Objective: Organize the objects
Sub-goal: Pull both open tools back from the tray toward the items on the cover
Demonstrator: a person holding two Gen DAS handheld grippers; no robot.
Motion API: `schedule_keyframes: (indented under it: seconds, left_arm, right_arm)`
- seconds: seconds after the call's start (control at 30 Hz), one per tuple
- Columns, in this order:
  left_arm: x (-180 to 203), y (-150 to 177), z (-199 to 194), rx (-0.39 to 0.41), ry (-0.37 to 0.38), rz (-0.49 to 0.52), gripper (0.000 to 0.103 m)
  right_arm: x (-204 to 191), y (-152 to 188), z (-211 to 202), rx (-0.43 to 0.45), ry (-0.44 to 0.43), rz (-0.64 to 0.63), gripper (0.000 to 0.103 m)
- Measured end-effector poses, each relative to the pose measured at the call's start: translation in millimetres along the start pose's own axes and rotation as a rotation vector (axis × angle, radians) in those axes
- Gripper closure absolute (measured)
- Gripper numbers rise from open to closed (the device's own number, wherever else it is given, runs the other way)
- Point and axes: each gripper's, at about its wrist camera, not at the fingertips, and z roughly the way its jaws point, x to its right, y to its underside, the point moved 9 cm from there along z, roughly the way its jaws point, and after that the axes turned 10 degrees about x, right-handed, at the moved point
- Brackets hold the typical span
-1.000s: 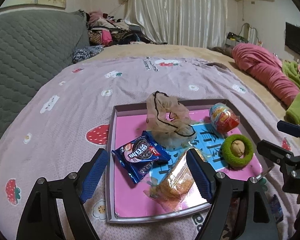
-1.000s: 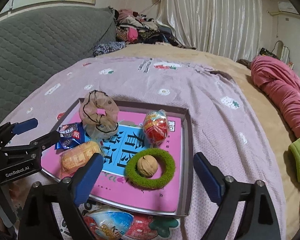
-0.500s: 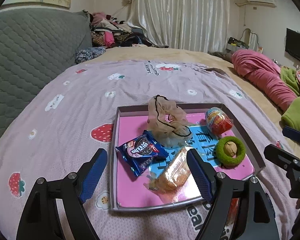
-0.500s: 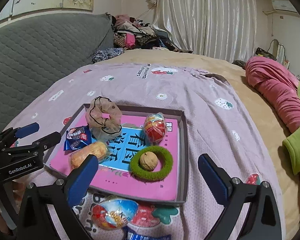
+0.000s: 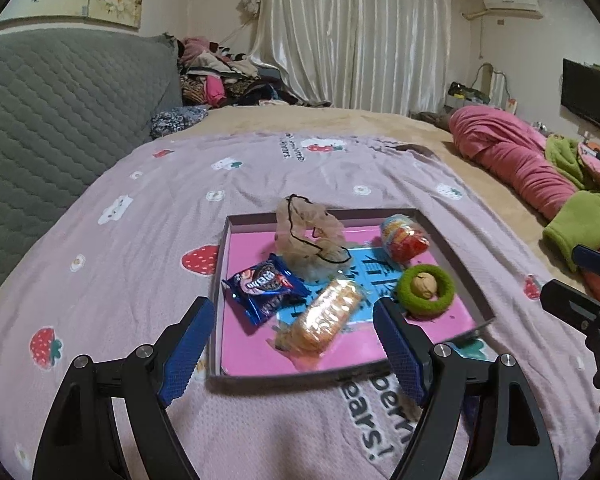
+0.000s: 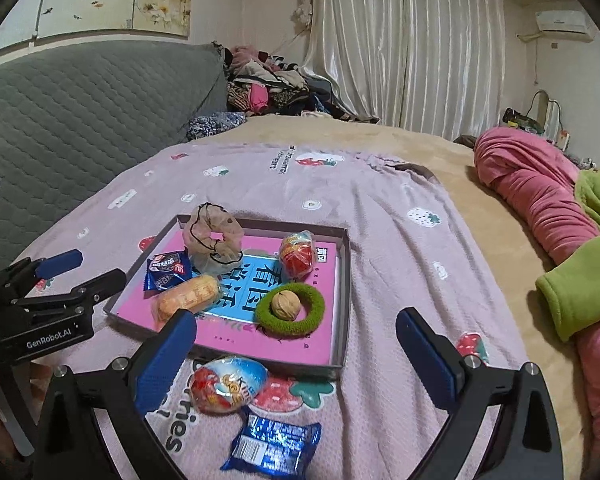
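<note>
Hovering w/ right gripper [image 6: 296,354] jaws wide, empty; we judge egg-shaped snack [image 6: 228,384] just below-left, long axis crosswise, nearer than left gripper [image 6: 60,276].

Bed [image 6: 428,152] with tan cover; lilac strawberry-print blanket [image 6: 384,240] spread over it. On the blanket: shallow grey tray [image 6: 342,300], mid-blanket; just off the tray's near edge, a wrapped egg-shaped sweet [image 6: 228,384] and a blue snack packet [image 6: 274,446], touching. Pink [image 6: 540,204] and green [image 6: 580,292] bedding along the bed's right edge.
</note>
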Motion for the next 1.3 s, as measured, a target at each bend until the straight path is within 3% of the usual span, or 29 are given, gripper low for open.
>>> schedule_keyframes:
  seconds: [0.67, 1.3]
  left_arm:
    - [10, 14, -84, -0.015, -0.02, 0.007, 0.021]
    - [22, 12, -179, 0.008, -0.013, 0.025, 0.02]
  right_arm:
    - [-11, -6, -81, 0.034, -0.017, -0.017, 0.002]
    - [-27, 12, -155, 0.029, -0.024, -0.017, 0.001]
